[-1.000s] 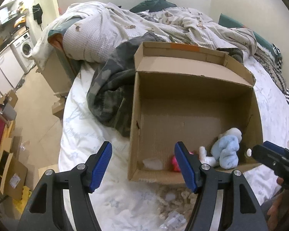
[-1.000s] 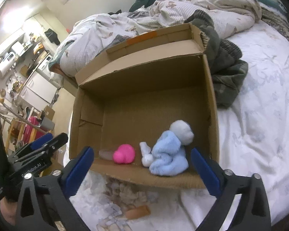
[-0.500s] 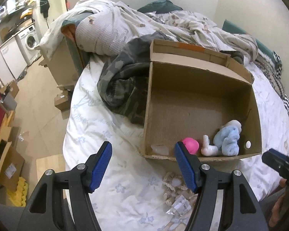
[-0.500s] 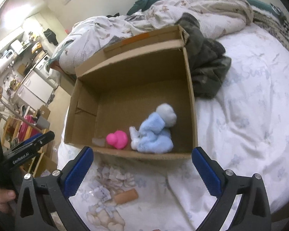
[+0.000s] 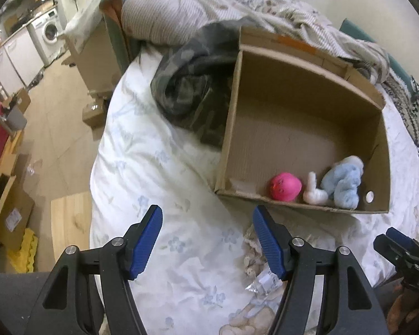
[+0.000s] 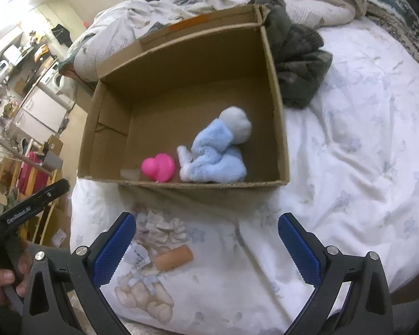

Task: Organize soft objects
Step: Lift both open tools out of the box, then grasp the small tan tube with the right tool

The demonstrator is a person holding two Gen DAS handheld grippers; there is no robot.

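An open cardboard box (image 6: 273,89) (image 5: 229,128) lies on the bed. Inside at its near wall are a pink soft toy (image 6: 159,166) (image 5: 285,186) and a light-blue and white plush (image 6: 219,150) (image 5: 342,181). On the sheet in front of the box lie a beige teddy bear (image 6: 143,297) (image 5: 248,321), a cream knitted piece (image 6: 162,226) and a tan cylinder (image 6: 174,257). My left gripper (image 5: 206,241) is open and empty above the sheet, left of these. My right gripper (image 6: 206,247) is open and empty above the sheet, just right of them.
A dark camouflage garment (image 5: 192,95) (image 6: 296,55) lies against the box's sides. A crumpled duvet (image 5: 181,8) fills the bed's far end. The bed edge drops to the floor on the left, with cardboard boxes (image 5: 11,215) and a washing machine (image 5: 49,32).
Both grippers have pulled back and up from the box, which now sits farther away. The teddy bear, knitted piece and tan cylinder have come into view on the sheet.
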